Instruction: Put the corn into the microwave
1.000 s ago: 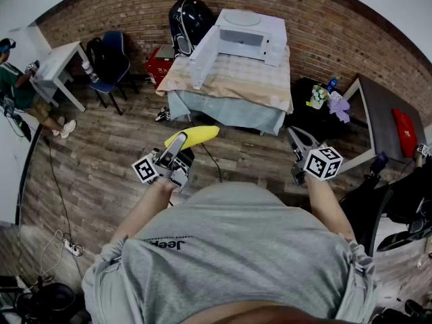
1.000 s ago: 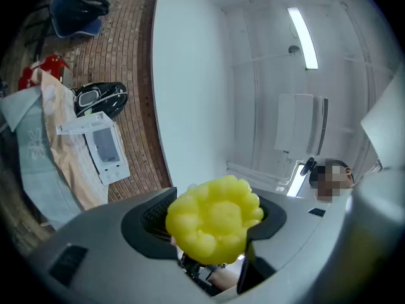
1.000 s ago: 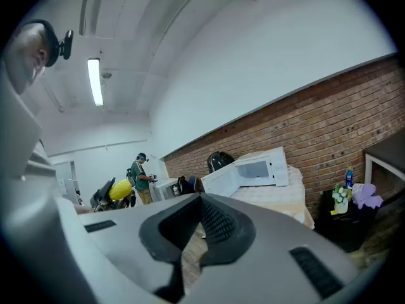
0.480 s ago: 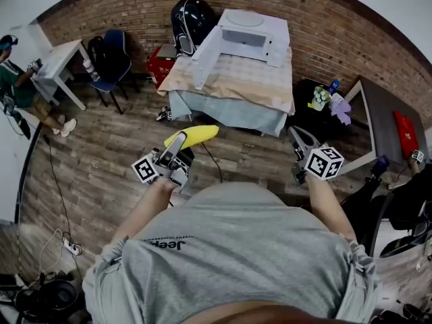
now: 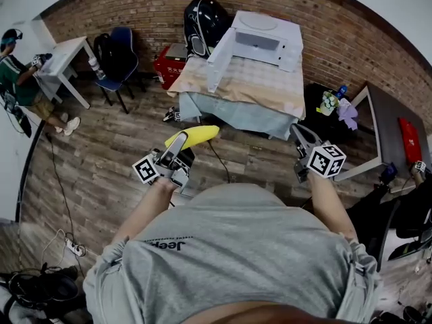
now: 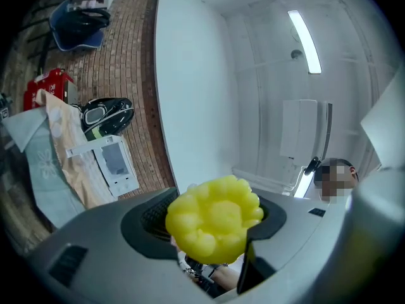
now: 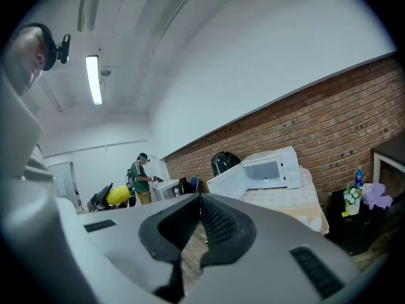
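The left gripper (image 5: 179, 142) clamps its jaws on the corn (image 5: 196, 136), well short of the open microwave (image 5: 260, 40) on the tabletop (image 5: 246, 86); the right gripper (image 5: 301, 136) has jaws closed, empty. Carrying and placing remain.

The person wears a grey T-shirt (image 5: 236, 248) with short sleeves (image 5: 111, 260) and small dark letters on the front. The left gripper (image 5: 179, 140) and the right gripper (image 5: 298, 131) are grey with black ribbed pads (image 7: 218, 223). Each has a white cube (image 5: 325, 160) with black square marks.
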The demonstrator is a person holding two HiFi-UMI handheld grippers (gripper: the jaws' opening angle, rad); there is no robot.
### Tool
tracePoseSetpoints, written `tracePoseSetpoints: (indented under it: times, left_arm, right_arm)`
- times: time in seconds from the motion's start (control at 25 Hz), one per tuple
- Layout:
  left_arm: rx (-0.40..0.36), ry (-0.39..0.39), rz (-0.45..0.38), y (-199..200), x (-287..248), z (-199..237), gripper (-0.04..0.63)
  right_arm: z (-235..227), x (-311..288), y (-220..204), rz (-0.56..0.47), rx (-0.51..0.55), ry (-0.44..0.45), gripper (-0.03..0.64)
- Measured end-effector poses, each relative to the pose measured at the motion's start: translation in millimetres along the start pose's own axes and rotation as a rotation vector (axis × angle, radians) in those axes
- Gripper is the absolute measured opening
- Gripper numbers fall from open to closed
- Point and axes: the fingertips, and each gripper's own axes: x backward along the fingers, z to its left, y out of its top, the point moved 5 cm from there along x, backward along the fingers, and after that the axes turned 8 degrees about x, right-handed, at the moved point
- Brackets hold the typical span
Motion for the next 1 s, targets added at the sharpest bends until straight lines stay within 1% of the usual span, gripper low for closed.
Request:
tracePoseSetpoints:
  times: [0.24,0.44,0.6,0.76,0.88,1.0]
  left_arm:
    - [0.007,0.033,0.022,45,14,14,0.275]
    - [0.014,0.035,0.044,63,35,16,0.275]
    - [0.023,0.043,0.054,73,36,27,0.275]
    - [0.034,0.057,0.064,71,23,39,0.275]
    - [0.022,0.071,0.071,65,8,48,0.275]
    - [-0.003,0.086,0.077,56,-15,58,0.275]
  right_arm:
    - [9,-43,7,0.009,-0.01,-0.032,0.018]
    - [34,-54,5,0.017,-0.001,-0.053,0.018]
    - [38,-70,3,0.032,0.003,-0.051,0.018]
    - [21,-79,1,0.044,-0.009,-0.05,0.018]
    - [-1,-84,-4,0.045,-0.023,-0.036,0.018]
    - [-32,-90,-3,0.043,-0.028,-0.01,0.018]
